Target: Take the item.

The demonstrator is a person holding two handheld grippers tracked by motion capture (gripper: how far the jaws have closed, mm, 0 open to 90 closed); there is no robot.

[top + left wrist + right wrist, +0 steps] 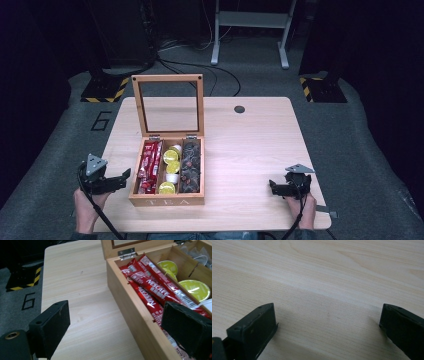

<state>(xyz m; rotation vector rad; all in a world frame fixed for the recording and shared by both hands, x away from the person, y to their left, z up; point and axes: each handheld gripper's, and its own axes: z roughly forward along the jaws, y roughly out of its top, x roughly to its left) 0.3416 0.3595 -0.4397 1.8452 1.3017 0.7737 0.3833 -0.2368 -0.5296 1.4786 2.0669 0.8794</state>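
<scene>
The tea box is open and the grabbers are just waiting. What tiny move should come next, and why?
Probably ease the left gripper over the tea box rim toward the red sachets: its jaws stand open beside that compartment, while the right gripper sits far off.

Setting: lab or test room, dim. Evidence: pale wood table (260,145) on grey carpet (360,150); number 6 (101,120) marked on the floor; black stands with yellow-black hazard-striped bases (102,90); loose cables (200,67) trailing across the floor; grey metal frame (250,30) at back.
</scene>
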